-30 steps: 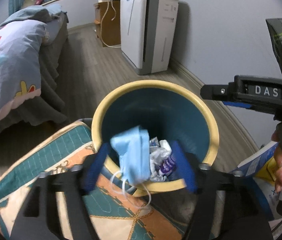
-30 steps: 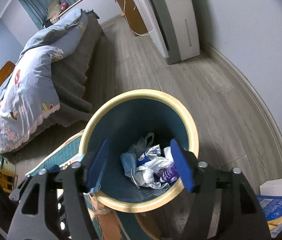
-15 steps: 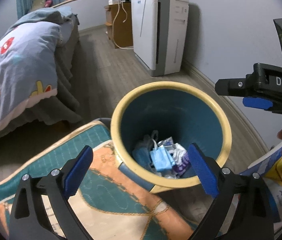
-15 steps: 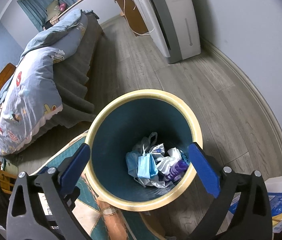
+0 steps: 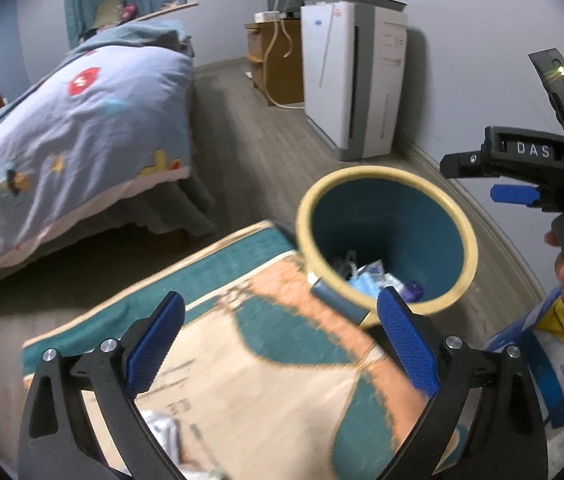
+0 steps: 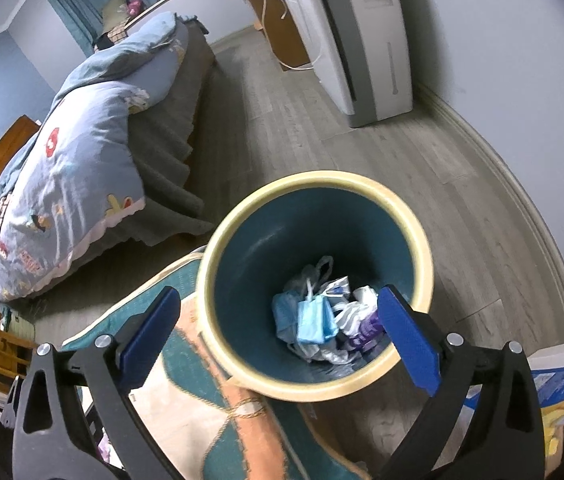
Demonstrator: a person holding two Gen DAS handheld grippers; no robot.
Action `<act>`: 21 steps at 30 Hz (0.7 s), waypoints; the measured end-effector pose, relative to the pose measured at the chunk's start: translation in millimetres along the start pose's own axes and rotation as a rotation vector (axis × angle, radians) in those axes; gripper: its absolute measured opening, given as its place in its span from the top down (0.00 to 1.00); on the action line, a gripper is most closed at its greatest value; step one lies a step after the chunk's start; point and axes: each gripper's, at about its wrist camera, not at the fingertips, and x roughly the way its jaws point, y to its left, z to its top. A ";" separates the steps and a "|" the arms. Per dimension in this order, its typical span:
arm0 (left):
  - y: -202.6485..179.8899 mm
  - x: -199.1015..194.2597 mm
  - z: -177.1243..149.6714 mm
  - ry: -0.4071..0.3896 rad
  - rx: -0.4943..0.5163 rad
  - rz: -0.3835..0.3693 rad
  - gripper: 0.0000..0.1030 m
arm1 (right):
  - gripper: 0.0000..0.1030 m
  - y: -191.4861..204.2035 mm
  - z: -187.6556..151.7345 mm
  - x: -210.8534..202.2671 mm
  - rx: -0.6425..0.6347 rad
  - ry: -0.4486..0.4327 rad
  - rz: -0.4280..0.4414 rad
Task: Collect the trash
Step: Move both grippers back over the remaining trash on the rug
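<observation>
A round bin (image 5: 306,216) with a cream rim and a teal inside stands on the floor at the rug's corner. In it lie a blue face mask (image 6: 313,320), white crumpled wrappers (image 6: 355,308) and a purple packet (image 6: 365,330). My left gripper (image 5: 280,308) hangs open over the rug, left of the bin, with nothing between its blue pads. My right gripper (image 6: 280,300) stands open above the bin's near rim (image 6: 274,384), also empty. A crumpled silvery scrap (image 5: 162,432) lies on the rug under the left gripper.
A patterned teal and orange rug (image 5: 250,364) covers the near floor. A bed with a blue quilt (image 5: 82,120) is on the left. A white air purifier (image 5: 349,80) and a wooden cabinet (image 5: 274,60) stand by the wall. A blue and white bag (image 5: 537,344) sits at the right.
The left gripper let go of the blue mask, which dropped into the bin. Both grippers' jaws opened wide. The left gripper pulled back and to the left of the bin; the right rose a little.
</observation>
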 end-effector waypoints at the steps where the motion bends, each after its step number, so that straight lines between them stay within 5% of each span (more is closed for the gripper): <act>1: 4.8 -5.6 -2.5 -0.003 -0.005 0.008 0.07 | 0.06 3.7 -1.2 -1.4 -0.005 -0.001 0.004; 21: 134.4 -102.3 -91.4 -0.023 -0.232 0.230 0.07 | 0.06 147.2 -83.5 -10.0 -0.311 0.074 0.042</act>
